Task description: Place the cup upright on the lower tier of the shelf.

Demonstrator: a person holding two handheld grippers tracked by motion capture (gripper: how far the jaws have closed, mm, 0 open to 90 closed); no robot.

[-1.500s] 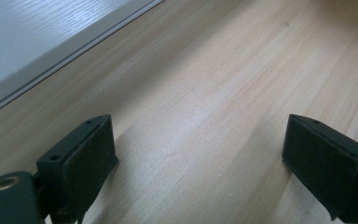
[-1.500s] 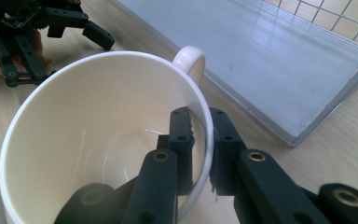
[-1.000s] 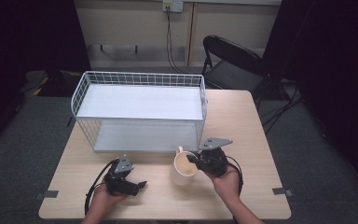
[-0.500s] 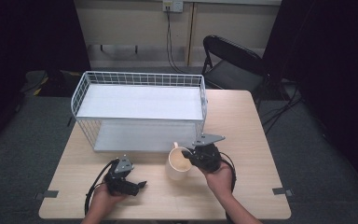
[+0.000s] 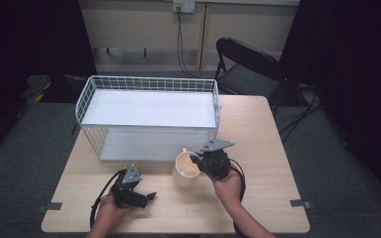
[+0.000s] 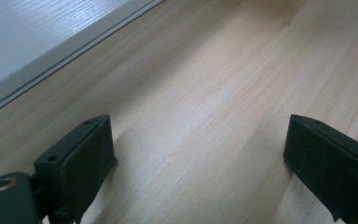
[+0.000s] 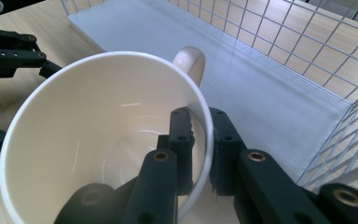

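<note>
Bare table [image 5: 258, 134] lies right of the wire shelf rack [image 5: 149, 116]; the rack's mesh end [image 7: 349, 135] walls the cup's [image 5: 187, 164] far side.

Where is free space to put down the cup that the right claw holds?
Bare wood lies right of the right claw, toward the table edge, and between both hands. The wire rack's shelves are bare too. Crowded: near the cup and left claw.

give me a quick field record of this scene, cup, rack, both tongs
cup: cream mug, empty, handle toward the rack
right tongs: shut on the mug's rim, one jaw inside, one outside
left tongs: open, nothing between the jaws, low over the bare table
rack: white wire shelf rack, two tiers, both empty
mug position: in front of the rack's lower shelf, near its right end
</note>
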